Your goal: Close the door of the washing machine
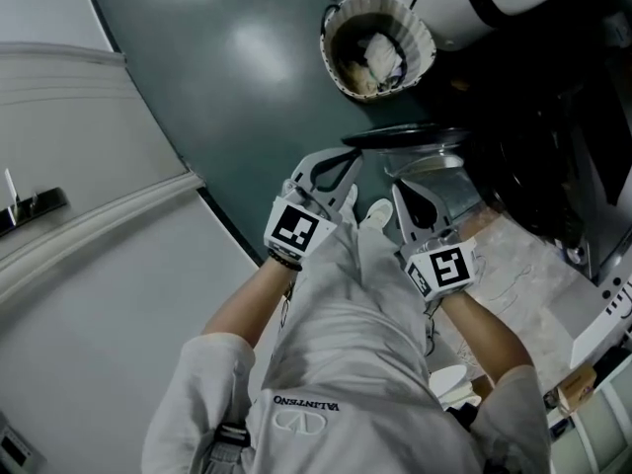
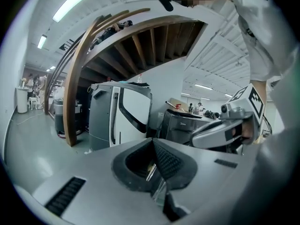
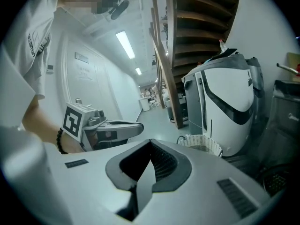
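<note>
The washing machine (image 1: 553, 136) is the dark mass at the right of the head view. Its open door (image 1: 407, 138), a dark rim over a clear bowl, juts out to the left just beyond both grippers. My left gripper (image 1: 348, 162) is shut and holds nothing, its tips close under the door's rim. My right gripper (image 1: 399, 190) is also shut and empty, beside the door's bowl. In the left gripper view the shut left gripper (image 2: 152, 143) points toward a grey machine (image 2: 185, 125). In the right gripper view the shut right gripper (image 3: 150, 145) points toward the basket (image 3: 199, 145).
A white woven laundry basket (image 1: 377, 45) with cloth inside stands on the dark green floor (image 1: 227, 77) beyond the door. A white rounded machine (image 3: 229, 104) stands behind it. A wooden staircase (image 2: 117, 41) rises at the back. The person's legs fill the lower middle of the head view.
</note>
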### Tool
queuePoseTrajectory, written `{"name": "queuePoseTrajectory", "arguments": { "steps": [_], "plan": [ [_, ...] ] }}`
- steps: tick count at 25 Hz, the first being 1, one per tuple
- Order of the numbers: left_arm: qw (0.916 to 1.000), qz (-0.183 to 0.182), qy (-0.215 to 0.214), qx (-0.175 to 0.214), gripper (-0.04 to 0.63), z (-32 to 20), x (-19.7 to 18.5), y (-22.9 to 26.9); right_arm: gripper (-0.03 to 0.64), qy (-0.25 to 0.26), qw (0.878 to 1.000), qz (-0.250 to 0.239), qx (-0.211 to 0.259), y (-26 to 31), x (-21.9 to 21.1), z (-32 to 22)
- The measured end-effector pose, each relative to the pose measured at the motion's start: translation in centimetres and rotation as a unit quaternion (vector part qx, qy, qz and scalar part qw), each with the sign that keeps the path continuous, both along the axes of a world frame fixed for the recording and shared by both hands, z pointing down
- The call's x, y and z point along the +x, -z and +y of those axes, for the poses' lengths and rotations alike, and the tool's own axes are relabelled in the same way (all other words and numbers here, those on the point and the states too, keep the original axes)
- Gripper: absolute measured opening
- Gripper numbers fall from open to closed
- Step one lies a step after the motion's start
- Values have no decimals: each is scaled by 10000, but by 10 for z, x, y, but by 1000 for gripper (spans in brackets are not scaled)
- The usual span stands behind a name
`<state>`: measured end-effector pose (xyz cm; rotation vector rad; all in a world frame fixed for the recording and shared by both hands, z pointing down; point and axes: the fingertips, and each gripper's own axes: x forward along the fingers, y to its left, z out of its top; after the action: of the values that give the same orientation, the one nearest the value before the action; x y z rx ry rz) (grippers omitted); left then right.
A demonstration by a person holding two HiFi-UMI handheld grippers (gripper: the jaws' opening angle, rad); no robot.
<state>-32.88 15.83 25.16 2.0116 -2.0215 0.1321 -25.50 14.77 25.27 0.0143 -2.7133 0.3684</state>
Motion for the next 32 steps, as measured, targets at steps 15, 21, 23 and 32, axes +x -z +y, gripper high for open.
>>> {"name": "queuePoseTrajectory", "arguments": {
  "steps": [15, 21, 23, 32],
  "plan": [
    [9987, 148, -226, -421, 74, -18, 12, -97, 12, -147, 9994, 82, -286, -87, 0, -9],
    [9972, 27, -495, -562, 92, -27, 12, -125, 12, -235, 9992, 180, -284, -117, 0, -13],
    [9964, -16, -605, -588, 103, -32, 12, -135, 12, -292, 9989, 198, -302, -126, 1, -15],
    [9917, -70, -1025, -779, 112, -43, 14, -185, 12, -526, 9981, 186, -277, -164, -4, -28]
  ]
}}
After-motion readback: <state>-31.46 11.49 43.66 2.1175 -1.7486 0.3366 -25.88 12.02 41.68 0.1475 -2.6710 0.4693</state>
